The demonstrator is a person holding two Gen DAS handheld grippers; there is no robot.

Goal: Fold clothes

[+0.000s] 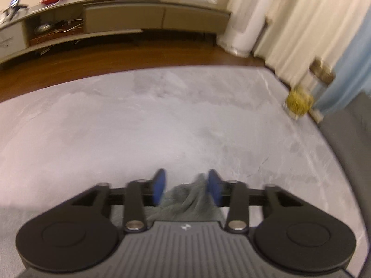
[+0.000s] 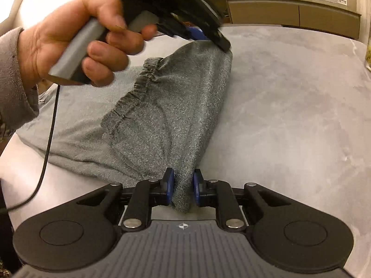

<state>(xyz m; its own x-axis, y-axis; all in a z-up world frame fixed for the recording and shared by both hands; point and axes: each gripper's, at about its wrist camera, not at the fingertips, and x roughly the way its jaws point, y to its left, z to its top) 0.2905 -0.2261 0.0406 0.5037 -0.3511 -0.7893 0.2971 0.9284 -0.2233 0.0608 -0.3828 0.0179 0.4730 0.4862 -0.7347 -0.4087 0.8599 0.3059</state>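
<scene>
The grey garment (image 2: 167, 106) is spread on the pale grey mat (image 2: 289, 106), its elastic waistband bunched at mid-left, one part lifted into a ridge. The right gripper (image 2: 183, 187) is angled down toward the mat, and a fold of the garment is pinched between its blue pads (image 2: 170, 185); the cloth is clenched there. Up and to the left, the left gripper (image 2: 204, 34) is gripped by a hand (image 2: 76, 39) wrapped round the grey handle, a grey sleeve (image 2: 14, 74) at the wrist and a black cable (image 2: 49, 125) trailing below. Its nose is tilted down onto the garment's far edge. In its own blurred view, cloth is seen between the parted pads (image 1: 160, 186), bunched against the right one; a firm grasp cannot be told. A low cabinet (image 1: 129, 16) is seen behind.
</scene>
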